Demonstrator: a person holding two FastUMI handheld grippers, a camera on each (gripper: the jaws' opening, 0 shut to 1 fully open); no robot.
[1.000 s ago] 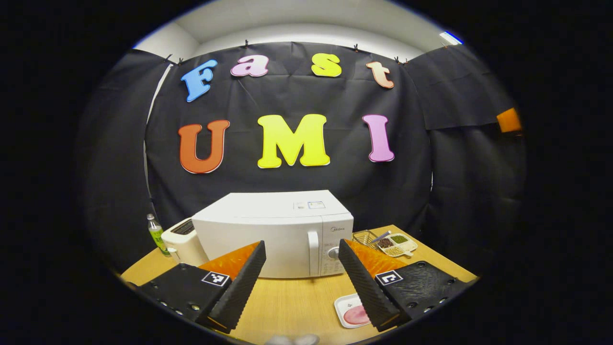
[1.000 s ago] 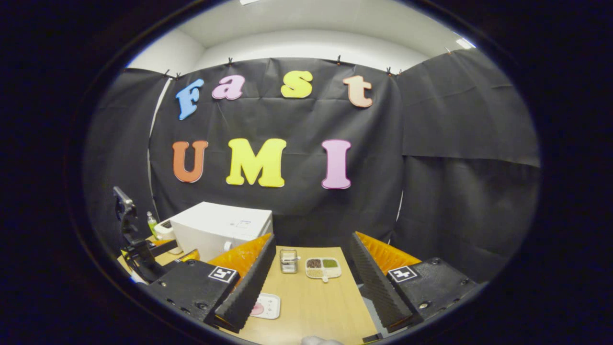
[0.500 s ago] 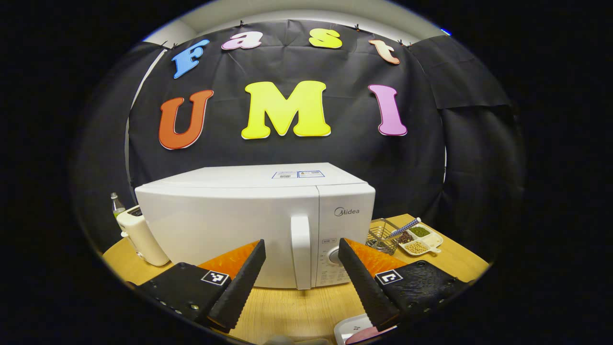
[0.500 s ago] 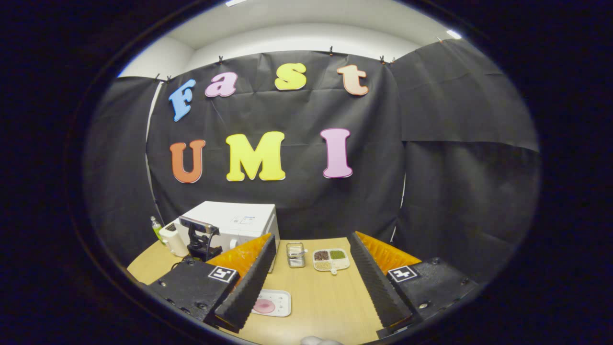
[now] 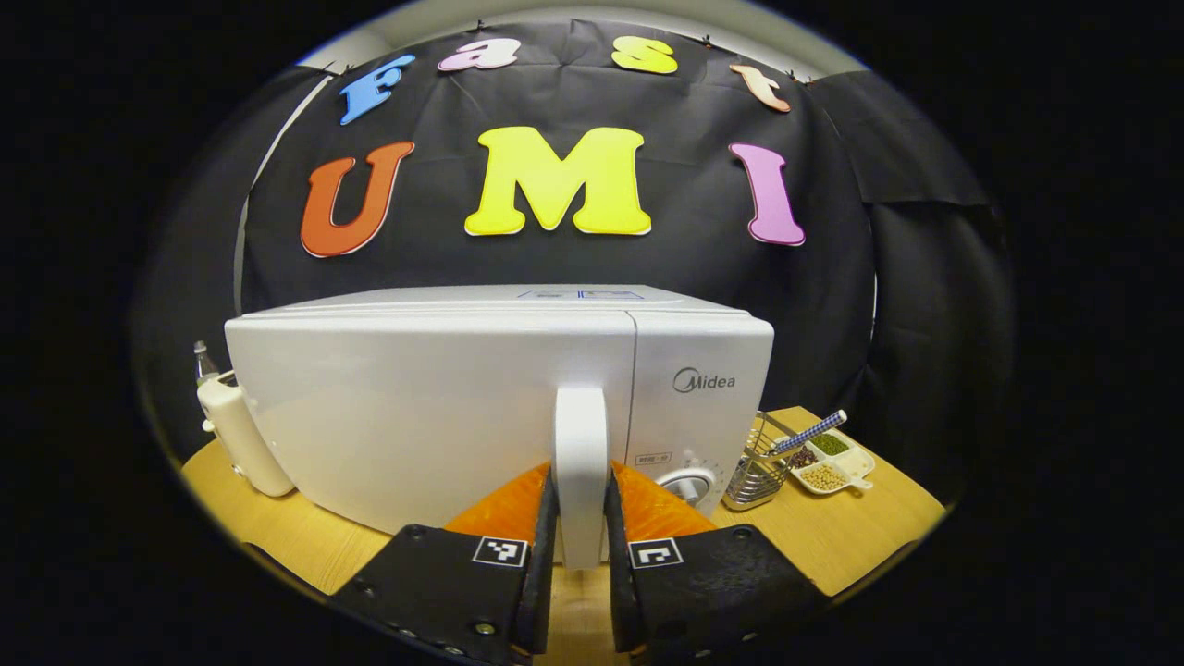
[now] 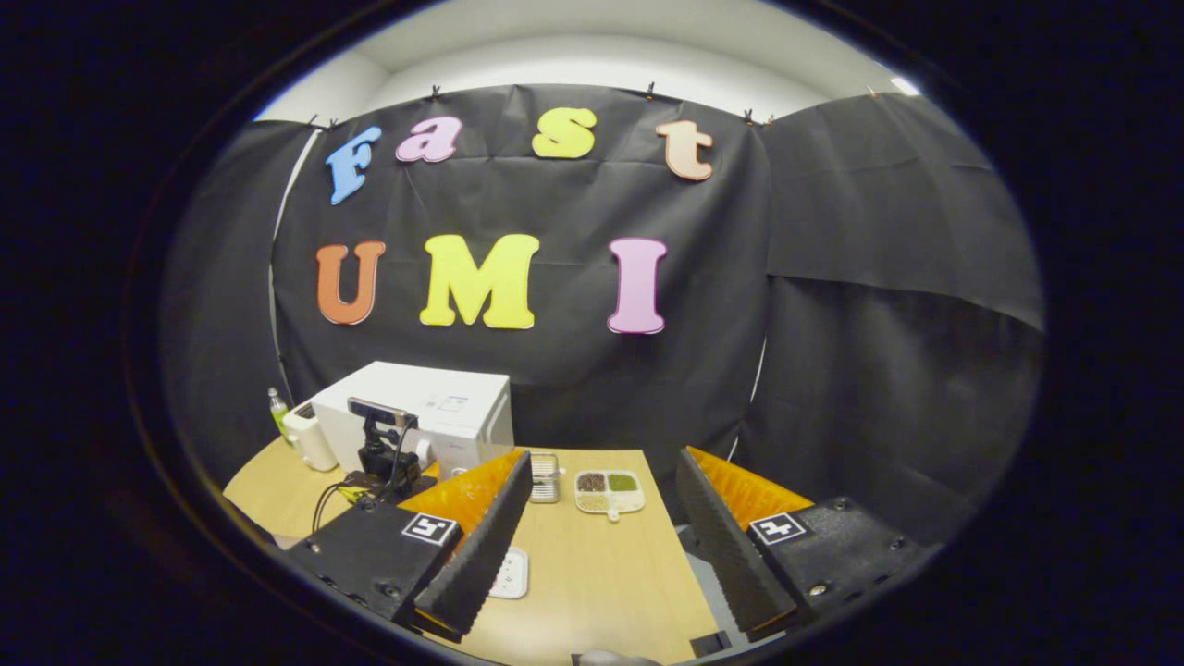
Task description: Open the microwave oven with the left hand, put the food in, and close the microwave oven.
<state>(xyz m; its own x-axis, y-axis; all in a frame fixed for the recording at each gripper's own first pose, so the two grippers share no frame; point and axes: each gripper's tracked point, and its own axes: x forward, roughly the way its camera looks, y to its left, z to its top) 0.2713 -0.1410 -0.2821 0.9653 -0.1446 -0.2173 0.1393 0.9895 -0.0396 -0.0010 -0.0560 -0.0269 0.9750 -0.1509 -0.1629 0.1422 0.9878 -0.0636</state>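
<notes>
A white microwave oven [image 5: 425,407] stands on the wooden table [image 5: 832,546] with its door shut. In the left gripper view, my left gripper [image 5: 581,546] is shut on the door's upright white handle [image 5: 580,444], one finger on each side of it. The right gripper view has the microwave [image 6: 416,412] at the far left, with the left gripper [image 6: 379,453] in front of it. My right gripper [image 6: 601,467] hovers open over the near table with nothing between its fingers. A white plate [image 6: 511,573] lies by its left finger, half hidden; the food on it is covered.
A white toaster [image 5: 236,435] and a bottle [image 5: 199,356] stand left of the microwave. To its right are a wire basket [image 5: 754,462] and a divided dish of beans [image 5: 828,462]. The black cloth wall is close behind.
My left gripper moved forward to the microwave and shut on the door handle. The right gripper stayed open and shifted slightly, its finger now covering more of the plate.
</notes>
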